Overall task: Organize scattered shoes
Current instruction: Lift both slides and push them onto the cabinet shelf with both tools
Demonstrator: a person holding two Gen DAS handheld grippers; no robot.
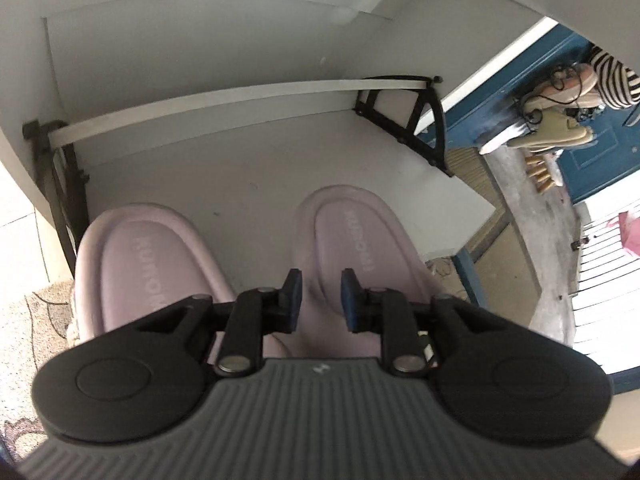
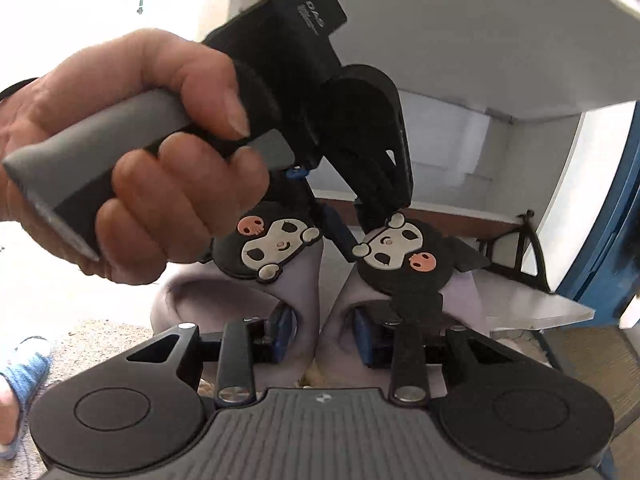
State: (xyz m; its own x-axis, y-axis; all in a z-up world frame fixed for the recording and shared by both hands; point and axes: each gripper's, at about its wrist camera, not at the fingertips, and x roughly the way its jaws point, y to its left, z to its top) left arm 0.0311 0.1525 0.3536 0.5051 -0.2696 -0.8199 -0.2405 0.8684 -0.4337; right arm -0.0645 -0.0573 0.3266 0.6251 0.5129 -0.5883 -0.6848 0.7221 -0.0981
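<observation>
My left tongs (image 1: pixel 319 294) pinch the inner edge of the right pink slipper (image 1: pixel 352 240). Its mate (image 1: pixel 148 264) lies just beside it, both on a white shelf (image 1: pixel 240 160) with black brackets.

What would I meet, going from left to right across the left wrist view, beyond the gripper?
Left black metal bracket → pale pink rubber slipper → second pink slipper → right black metal bracket → blue door.

A home entryway: a white shoe shelf (image 1: pixel 248 148), a blue door (image 1: pixel 592 160) and a doormat (image 1: pixel 28 320).
</observation>
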